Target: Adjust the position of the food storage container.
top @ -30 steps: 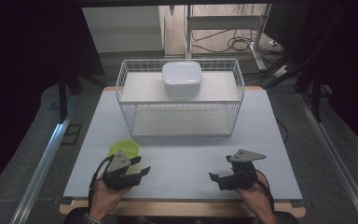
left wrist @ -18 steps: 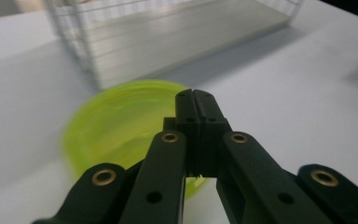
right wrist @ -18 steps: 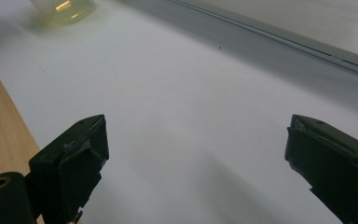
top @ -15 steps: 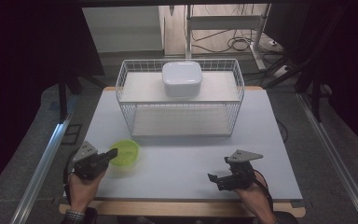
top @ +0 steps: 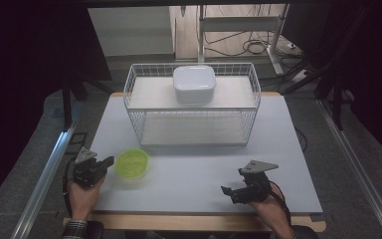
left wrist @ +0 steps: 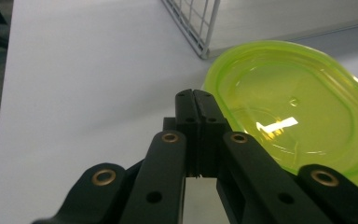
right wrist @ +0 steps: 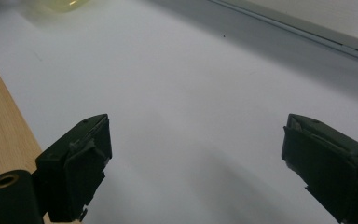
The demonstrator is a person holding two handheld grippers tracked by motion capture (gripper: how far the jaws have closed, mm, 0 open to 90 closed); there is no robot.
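Translucent lime-green lid, white wire basket, white container, pale grey table, black jaws

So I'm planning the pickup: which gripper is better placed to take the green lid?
Left. The left gripper sits right beside the green lid, its shut jaws pointing at the rim. The right gripper, open, is far across the table.
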